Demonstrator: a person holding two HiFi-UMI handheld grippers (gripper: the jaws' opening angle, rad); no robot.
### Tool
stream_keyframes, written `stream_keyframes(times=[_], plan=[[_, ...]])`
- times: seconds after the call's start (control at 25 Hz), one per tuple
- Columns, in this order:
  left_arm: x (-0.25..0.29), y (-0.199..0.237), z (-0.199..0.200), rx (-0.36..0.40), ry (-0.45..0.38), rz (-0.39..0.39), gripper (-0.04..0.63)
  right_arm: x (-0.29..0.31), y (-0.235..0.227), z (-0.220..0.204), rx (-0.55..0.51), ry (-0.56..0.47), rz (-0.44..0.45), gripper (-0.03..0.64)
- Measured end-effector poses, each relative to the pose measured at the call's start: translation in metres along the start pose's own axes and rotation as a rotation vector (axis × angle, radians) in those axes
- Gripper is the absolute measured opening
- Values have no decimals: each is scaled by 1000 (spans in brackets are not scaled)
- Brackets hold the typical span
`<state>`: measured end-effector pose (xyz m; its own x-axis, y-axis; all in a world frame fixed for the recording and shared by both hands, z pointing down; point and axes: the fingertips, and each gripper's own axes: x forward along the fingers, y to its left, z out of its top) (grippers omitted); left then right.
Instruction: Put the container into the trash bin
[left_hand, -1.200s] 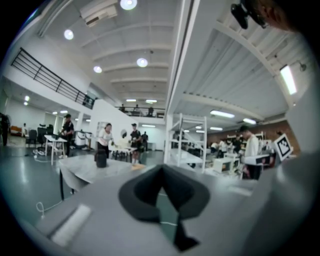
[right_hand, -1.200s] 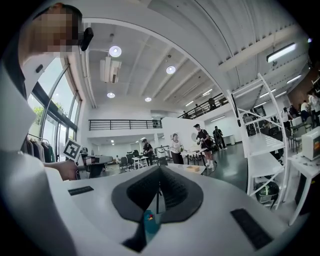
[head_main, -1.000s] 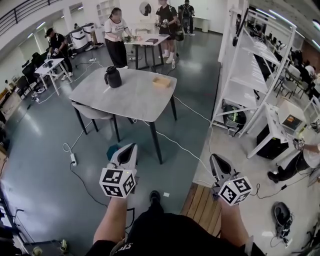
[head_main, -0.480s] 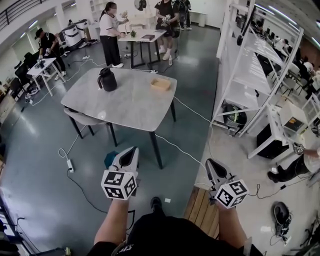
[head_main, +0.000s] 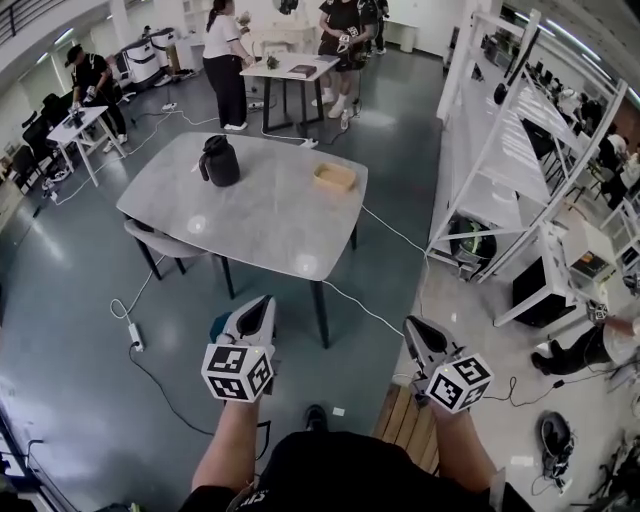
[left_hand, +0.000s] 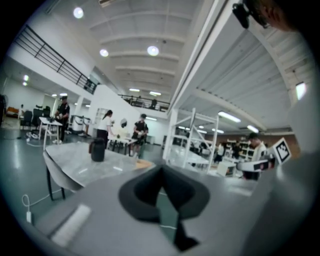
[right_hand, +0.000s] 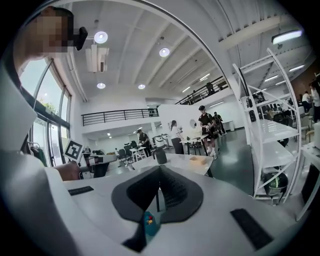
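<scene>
A shallow tan container (head_main: 334, 176) lies near the far right corner of the grey table (head_main: 260, 215), with a black jug (head_main: 218, 160) at the far left. Both grippers are held out low in front of me, short of the table's near edge. My left gripper (head_main: 263, 304) is shut with nothing in it, and my right gripper (head_main: 411, 325) is shut and empty too. The left gripper view shows the jug (left_hand: 97, 149) and the container (left_hand: 144, 164) beyond its closed jaws (left_hand: 161, 168). In the right gripper view, the container (right_hand: 198, 160) sits past the tips (right_hand: 159, 168). A teal object (head_main: 219, 326) peeks out beside the left gripper.
White shelving (head_main: 500, 150) runs along the right. A grey chair (head_main: 165, 245) is tucked at the table's left side. Cables (head_main: 375, 315) cross the floor, and a wooden pallet (head_main: 400, 425) lies by my right foot. People stand at tables (head_main: 295, 72) farther back.
Both grippers have been carried forward together, still shut, and the table with the container now stands closer and lower in the head view.
</scene>
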<state>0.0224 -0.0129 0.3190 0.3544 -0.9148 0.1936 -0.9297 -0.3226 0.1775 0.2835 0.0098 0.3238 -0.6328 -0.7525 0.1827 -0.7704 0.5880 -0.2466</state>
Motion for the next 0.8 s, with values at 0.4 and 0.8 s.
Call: stream_keyframes(times=[0.4,0.8], plan=[[5,39,14,-7,-45,5,8,47,27,15,-60,27,40,-6],[30,48,23,29,-47,8,8,81,7,18,-30,-1,65,-6]])
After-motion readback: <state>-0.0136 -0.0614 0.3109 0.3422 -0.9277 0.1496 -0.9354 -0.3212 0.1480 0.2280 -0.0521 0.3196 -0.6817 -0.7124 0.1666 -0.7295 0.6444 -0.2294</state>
